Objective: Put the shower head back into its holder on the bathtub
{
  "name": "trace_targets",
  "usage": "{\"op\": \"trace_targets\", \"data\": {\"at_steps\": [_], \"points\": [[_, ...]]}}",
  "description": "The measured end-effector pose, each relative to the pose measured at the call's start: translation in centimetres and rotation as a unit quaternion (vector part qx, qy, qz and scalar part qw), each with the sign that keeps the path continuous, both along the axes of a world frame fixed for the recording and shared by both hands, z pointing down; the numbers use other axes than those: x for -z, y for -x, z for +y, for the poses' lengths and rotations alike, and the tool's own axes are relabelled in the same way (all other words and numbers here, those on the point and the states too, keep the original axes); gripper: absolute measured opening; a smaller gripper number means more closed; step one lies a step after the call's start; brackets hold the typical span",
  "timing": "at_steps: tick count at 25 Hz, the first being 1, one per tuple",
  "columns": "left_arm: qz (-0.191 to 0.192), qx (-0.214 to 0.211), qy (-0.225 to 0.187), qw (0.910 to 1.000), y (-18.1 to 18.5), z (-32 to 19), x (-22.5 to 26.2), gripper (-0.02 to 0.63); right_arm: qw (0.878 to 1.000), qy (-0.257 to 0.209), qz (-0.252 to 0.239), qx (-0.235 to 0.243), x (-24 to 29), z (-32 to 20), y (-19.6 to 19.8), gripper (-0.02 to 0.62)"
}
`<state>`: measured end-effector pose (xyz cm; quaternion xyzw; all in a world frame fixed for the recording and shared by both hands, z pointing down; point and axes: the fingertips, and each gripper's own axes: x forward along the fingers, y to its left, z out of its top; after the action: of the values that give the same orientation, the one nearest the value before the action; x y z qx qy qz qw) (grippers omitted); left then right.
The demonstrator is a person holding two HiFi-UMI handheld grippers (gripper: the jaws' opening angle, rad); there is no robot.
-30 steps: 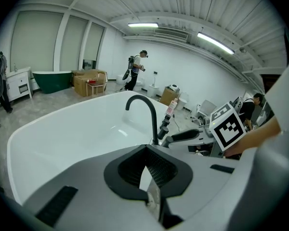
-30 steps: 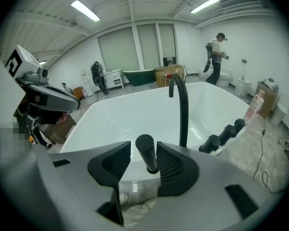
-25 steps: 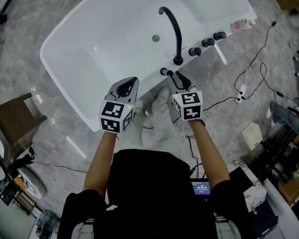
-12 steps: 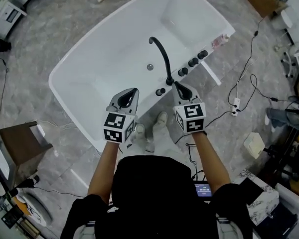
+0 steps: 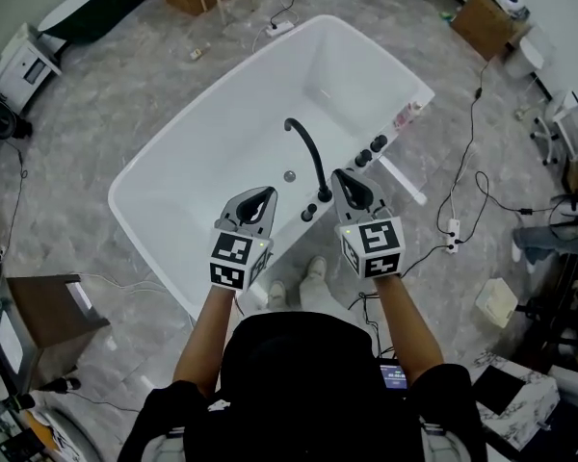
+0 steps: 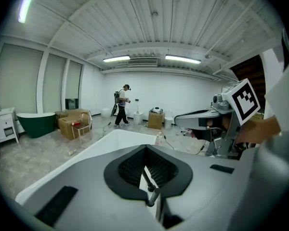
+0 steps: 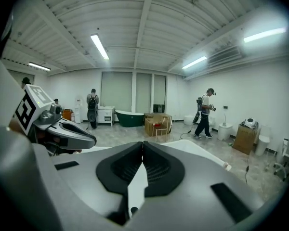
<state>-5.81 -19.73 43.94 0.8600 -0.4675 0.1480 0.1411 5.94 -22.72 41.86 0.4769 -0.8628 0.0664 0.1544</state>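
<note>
The white bathtub (image 5: 173,176) lies below me, with a black arched spout (image 5: 308,152) and a row of black knobs (image 5: 369,149) on its near rim. Two small black fittings (image 5: 309,211) sit on the rim beside the spout base. I cannot tell the shower head from the knobs at this height. My left gripper (image 5: 266,192) and right gripper (image 5: 336,174) hang high above that rim, side by side. Both are shut with nothing in them. The left gripper (image 6: 145,147) and right gripper (image 7: 142,143) show their jaw tips meeting.
Black cables and a power strip (image 5: 452,229) trail over the grey floor right of the tub. A brown stool (image 5: 48,306) stands at the left. Cardboard boxes (image 5: 486,8) lie beyond the tub. A person (image 6: 120,105) and a green tub (image 7: 130,117) are across the room.
Both grippers have risen well clear of the tub rim, and the right one has left the black fitting it was at. The tub now looks smaller and farther below.
</note>
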Motion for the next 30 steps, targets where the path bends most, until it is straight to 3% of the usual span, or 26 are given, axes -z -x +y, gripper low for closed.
{"op": "trace_targets", "data": {"at_steps": [15,30], "points": [[0.001,-0.002,-0.138,0.9904,0.9,-2.4,11.3,0.012,0.994,-0.106,-0.035,-0.010,11.3,-0.7,0.6,0.025],[0.003,0.014,-0.161,0.9869,1.6,-3.0,13.3,0.012,0.990,-0.127,-0.054,-0.003,13.0,-1.5,1.3,0.025]]}}
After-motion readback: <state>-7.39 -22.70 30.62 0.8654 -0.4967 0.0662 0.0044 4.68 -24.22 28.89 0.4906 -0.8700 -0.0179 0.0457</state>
